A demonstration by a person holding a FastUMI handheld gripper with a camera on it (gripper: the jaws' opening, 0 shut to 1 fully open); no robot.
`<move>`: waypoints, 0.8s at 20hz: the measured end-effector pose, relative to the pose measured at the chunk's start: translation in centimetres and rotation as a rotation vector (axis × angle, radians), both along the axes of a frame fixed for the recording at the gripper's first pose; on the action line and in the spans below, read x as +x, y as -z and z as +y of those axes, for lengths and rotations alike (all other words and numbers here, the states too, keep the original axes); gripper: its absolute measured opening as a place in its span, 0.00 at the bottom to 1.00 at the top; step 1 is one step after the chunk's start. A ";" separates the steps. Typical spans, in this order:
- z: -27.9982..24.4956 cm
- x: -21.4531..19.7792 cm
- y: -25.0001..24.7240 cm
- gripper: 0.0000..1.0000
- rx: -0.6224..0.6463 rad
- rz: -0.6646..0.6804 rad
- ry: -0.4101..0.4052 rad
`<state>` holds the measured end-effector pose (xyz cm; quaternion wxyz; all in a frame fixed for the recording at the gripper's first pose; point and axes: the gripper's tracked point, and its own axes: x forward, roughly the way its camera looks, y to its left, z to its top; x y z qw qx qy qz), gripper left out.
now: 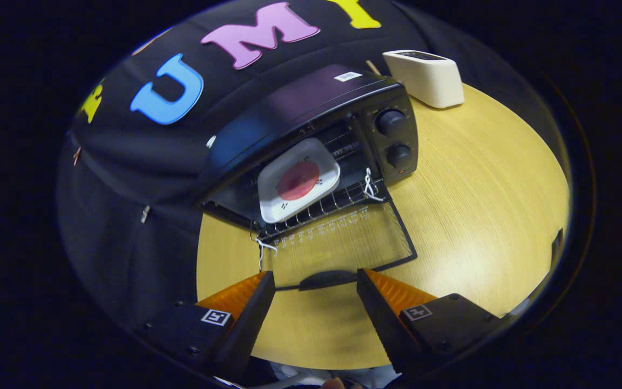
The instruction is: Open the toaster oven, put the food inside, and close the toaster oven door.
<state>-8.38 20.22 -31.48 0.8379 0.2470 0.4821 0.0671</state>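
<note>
A black toaster oven (311, 116) stands on a round wooden table (478, 178) with its glass door (343, 243) folded down flat toward me. Inside, on the wire rack (327, 204), rests a white square plate (296, 181) with a round pink slice of food (297, 181) on it. The door's dark handle (326, 279) lies just ahead of my gripper (316, 282), level with the fingertips and in the gap between them. The fingers are spread wide apart and touch nothing.
A cream-coloured slot toaster (427, 75) stands behind the oven on the right. Two knobs (394, 138) sit on the oven's right panel. White string loops (369, 186) hang at the door hinges. Black cloth wall lies behind and to the left; the table's edge curves round on the right.
</note>
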 end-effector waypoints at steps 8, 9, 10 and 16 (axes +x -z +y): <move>2.4 -4.3 6.6 0.99 -0.169 0.133 -0.206; 2.6 -4.6 7.4 0.99 -0.184 0.152 -0.221; 2.8 -4.7 8.2 0.99 -0.201 0.164 -0.229; 3.2 -3.5 11.3 0.99 -0.300 0.176 -0.227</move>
